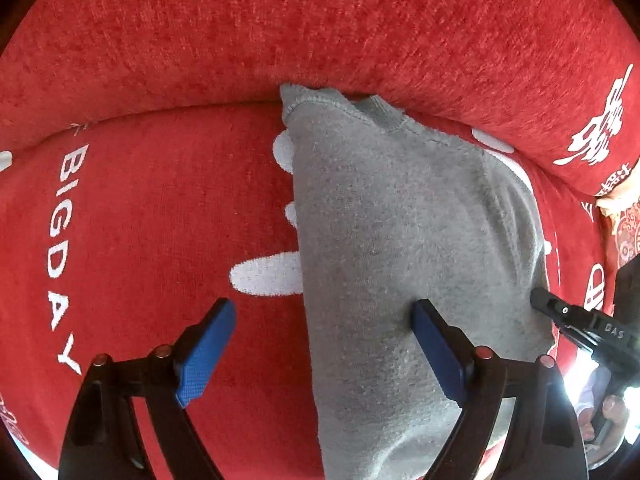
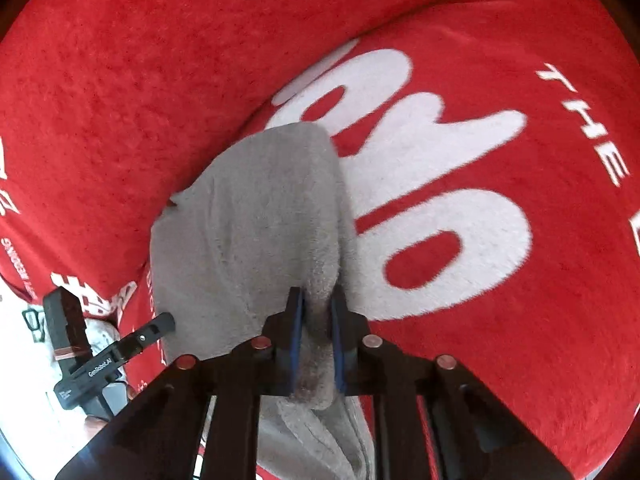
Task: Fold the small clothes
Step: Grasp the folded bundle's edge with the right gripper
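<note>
A small grey knit garment (image 1: 400, 220) lies lengthwise on the red seat, its ribbed collar toward the backrest. My left gripper (image 1: 323, 307) hangs open above it. The garment's left edge runs between the blue pads; the right pad is over the cloth and the left pad over bare red seat. In the right wrist view my right gripper (image 2: 318, 298) is shut on a raised fold of the garment (image 2: 248, 220) at its near right side. The right gripper (image 1: 540, 299) also shows in the left wrist view, at the cloth's right edge. One of the left gripper's fingers (image 2: 160, 323) shows at lower left.
The red plush sofa cover (image 1: 160, 220) carries large white lettering. Its backrest (image 1: 320, 32) rises right behind the garment. An orange patterned cushion (image 1: 624, 232) sits at the far right. A person's hand (image 1: 612, 408) holds the right gripper's handle.
</note>
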`<state>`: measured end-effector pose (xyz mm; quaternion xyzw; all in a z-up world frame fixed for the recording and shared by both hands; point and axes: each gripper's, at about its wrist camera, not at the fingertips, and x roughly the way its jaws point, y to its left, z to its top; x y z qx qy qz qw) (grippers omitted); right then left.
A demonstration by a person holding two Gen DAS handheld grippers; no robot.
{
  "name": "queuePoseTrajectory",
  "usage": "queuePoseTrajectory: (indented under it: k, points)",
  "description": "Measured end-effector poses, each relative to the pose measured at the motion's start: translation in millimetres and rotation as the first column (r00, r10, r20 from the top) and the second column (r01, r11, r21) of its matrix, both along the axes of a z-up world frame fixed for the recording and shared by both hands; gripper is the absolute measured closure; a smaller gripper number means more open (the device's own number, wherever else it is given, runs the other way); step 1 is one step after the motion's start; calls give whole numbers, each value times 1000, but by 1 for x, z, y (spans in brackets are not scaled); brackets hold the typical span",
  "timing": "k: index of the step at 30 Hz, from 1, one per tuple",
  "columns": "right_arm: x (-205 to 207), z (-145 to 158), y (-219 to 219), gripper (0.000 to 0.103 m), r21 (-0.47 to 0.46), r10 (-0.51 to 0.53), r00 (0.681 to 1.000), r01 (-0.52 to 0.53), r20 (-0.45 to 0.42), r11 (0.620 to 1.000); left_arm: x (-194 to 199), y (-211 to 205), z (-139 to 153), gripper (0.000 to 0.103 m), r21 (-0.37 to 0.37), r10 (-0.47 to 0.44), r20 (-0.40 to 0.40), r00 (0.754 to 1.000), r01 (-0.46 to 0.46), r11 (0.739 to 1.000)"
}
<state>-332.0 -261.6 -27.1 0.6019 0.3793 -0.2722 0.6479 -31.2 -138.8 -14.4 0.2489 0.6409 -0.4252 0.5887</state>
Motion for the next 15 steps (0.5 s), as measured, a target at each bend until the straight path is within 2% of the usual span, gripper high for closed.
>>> queuePoseTrajectory:
  k: [4, 6, 9, 11, 12, 14, 15]
  points:
    - [16, 13, 1, 93, -35, 59, 997, -57, 54, 998, 3, 7, -4, 12, 1, 3, -3, 1000, -3, 1000]
    - [17, 12, -1, 93, -48, 72, 997, -71, 26, 996, 3, 7, -6, 12, 5, 7, -3, 1000, -7, 1000]
    - [1, 0, -5, 93, -53, 50, 996, -54, -80, 997, -1, 6, -7, 12, 6, 1, 7, 1000, -1, 1000]
    - [-14, -6, -6, 91, -23, 17, 998, -19, -59, 1000, -2, 5, -5, 12, 8, -7, 21, 1000, 7, 1000]
    - [-21, -6, -6, 90, -14, -4, 999, 3, -48, 1000, -4, 4, -5, 11, 9, -14, 32, 999, 14, 1000]
    - [-29, -3, -6, 76, -7, -18, 999, 18, -43, 1000, -7, 0, -5, 11, 12, -20, 44, 999, 19, 1000]
    - [-33, -2, -6, 73, 5, -21, 999, 21, -39, 1000, -8, -2, -5, 11, 13, -20, 46, 999, 20, 1000]
